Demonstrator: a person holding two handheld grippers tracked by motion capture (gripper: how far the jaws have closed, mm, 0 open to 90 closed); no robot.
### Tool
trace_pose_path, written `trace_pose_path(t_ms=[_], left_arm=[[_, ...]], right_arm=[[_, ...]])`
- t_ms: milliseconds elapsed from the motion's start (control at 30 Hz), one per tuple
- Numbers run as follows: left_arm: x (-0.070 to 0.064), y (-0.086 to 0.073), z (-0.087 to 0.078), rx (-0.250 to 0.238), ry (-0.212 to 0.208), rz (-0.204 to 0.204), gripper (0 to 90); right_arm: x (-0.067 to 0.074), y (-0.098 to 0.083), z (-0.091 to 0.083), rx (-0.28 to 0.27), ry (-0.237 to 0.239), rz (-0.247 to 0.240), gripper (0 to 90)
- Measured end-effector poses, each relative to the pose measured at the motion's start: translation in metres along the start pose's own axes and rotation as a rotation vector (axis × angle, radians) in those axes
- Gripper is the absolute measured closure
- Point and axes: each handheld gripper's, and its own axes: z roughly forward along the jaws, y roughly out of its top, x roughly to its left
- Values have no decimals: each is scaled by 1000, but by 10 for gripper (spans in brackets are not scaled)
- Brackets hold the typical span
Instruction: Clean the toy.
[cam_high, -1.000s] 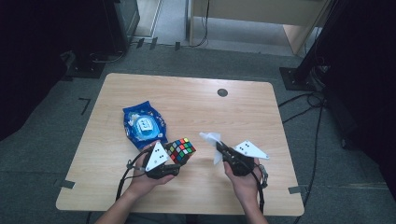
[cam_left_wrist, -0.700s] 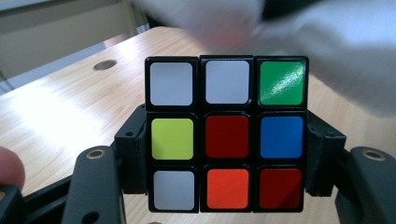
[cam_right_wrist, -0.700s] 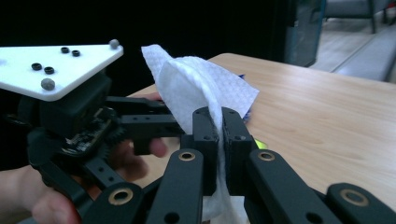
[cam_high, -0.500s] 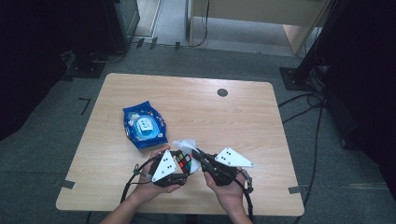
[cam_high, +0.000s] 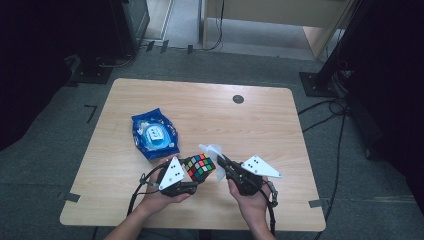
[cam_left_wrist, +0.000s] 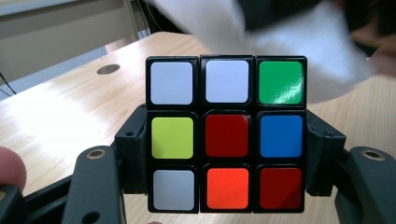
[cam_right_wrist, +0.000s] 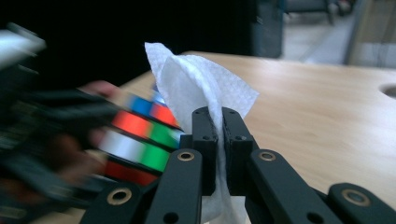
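A scrambled colour cube (cam_high: 200, 166) is held above the table's near edge, and my left gripper (cam_high: 196, 174) is shut on its two sides. In the left gripper view the cube (cam_left_wrist: 226, 135) faces the camera, with the black pads (cam_left_wrist: 133, 149) pressing its flanks. My right gripper (cam_high: 220, 168) is shut on a white wipe (cam_high: 211, 152), which stands up just right of the cube. In the right gripper view the jaws (cam_right_wrist: 218, 121) pinch the wipe (cam_right_wrist: 196, 79), with the blurred cube (cam_right_wrist: 140, 135) to its left. The wipe (cam_left_wrist: 280, 37) hangs behind the cube's top right corner.
A blue pack of wipes (cam_high: 154, 134) lies on the wooden table (cam_high: 260, 125) left of centre, just beyond the left hand. A round cable hole (cam_high: 238, 99) sits near the far edge. Cables and stand bases lie on the floor around the table.
My right gripper has carried the wipe leftward, from a gap away to right beside the cube. The left hand and the cube have barely shifted.
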Motion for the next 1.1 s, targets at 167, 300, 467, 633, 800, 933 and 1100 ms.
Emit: trace_pose_path(t_ms=[167, 300, 467, 633, 800, 933, 1100], left_arm=[[-6, 2, 0, -9, -17, 15, 340], [-7, 4, -1, -13, -19, 21, 340], [-7, 5, -2, -21, -16, 23, 341], [-1, 5, -6, -35, -7, 6, 340], [7, 4, -9, -37, 17, -12, 340], [14, 3, -13, -48, 38, -36, 341], [20, 5, -20, -67, 63, -48, 340]], right_arm=[[22, 5, 3, -9, 96, -3, 866], [20, 0, 7, 13, 95, 10, 867], [10, -5, 9, 23, 42, 16, 867], [-14, -14, 12, 103, -78, -8, 867], [-44, -23, 9, 125, -175, 53, 867], [-46, -28, 17, 141, -173, 61, 867], [-33, -35, 37, 171, -148, 11, 867]])
